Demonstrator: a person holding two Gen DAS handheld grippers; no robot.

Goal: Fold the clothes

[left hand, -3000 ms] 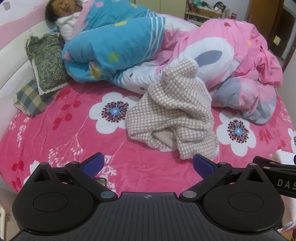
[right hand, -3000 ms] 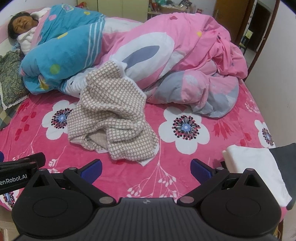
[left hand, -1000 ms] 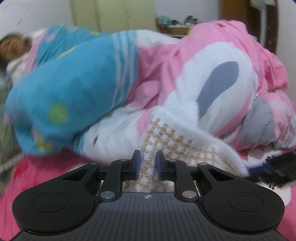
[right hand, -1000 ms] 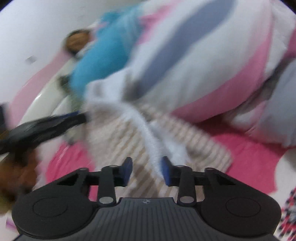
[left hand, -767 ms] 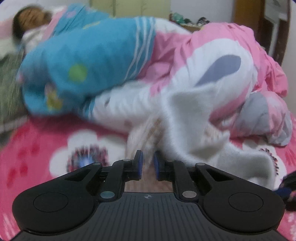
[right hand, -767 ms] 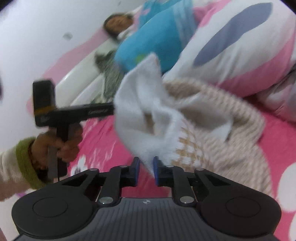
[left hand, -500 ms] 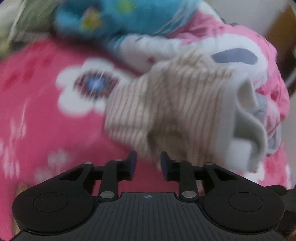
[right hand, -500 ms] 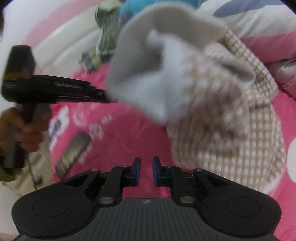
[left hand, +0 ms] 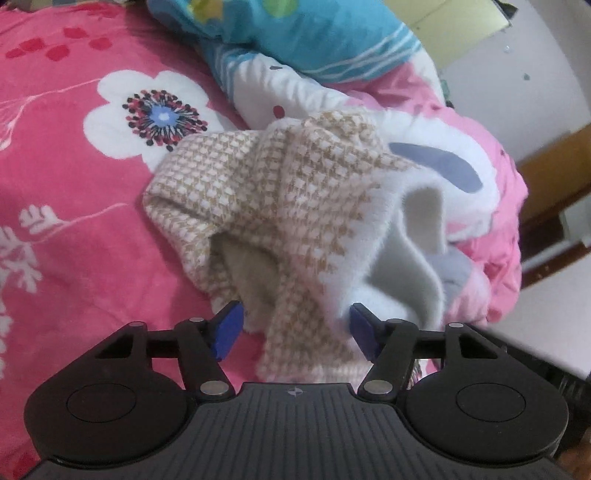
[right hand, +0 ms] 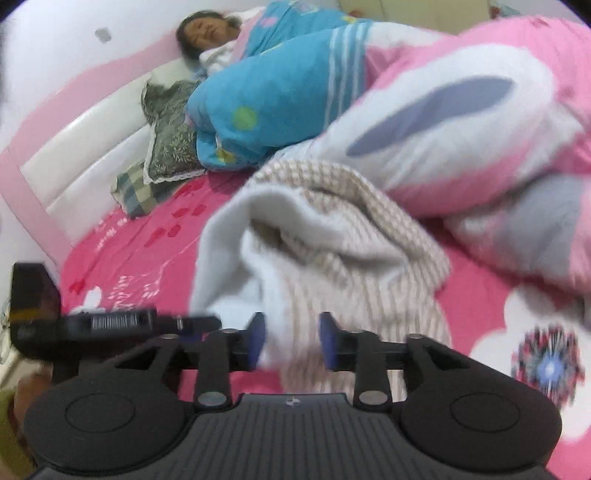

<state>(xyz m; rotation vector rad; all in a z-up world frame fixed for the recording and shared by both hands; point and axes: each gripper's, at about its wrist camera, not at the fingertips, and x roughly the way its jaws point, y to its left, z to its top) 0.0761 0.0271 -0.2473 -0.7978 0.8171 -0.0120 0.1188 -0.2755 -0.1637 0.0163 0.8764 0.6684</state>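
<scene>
A beige-and-white checked garment (left hand: 295, 177) with a white fleece lining lies crumpled on the pink floral bedsheet (left hand: 74, 240). My left gripper (left hand: 294, 329) hangs just over its near end. Its jaws are opening, and a strip of the checked cloth runs loosely between the blue pads. In the right wrist view the garment (right hand: 332, 229) is blurred. My right gripper (right hand: 291, 341) sits at its near edge with its jaws opening too and cloth showing in the gap. The left gripper's black body (right hand: 110, 325) shows at that view's lower left.
A bunched pink, white and blue quilt (right hand: 443, 129) lies right behind the garment. A person (right hand: 207, 33) lies under it at the head of the bed. Two pillows (right hand: 170, 129) rest against the pink-and-white headboard (right hand: 74, 147). Bare sheet stretches left of the garment.
Both grippers were shut on the garment's edge and swung it up and around. Now both jaws stand wider and the garment has settled in a heap on the sheet.
</scene>
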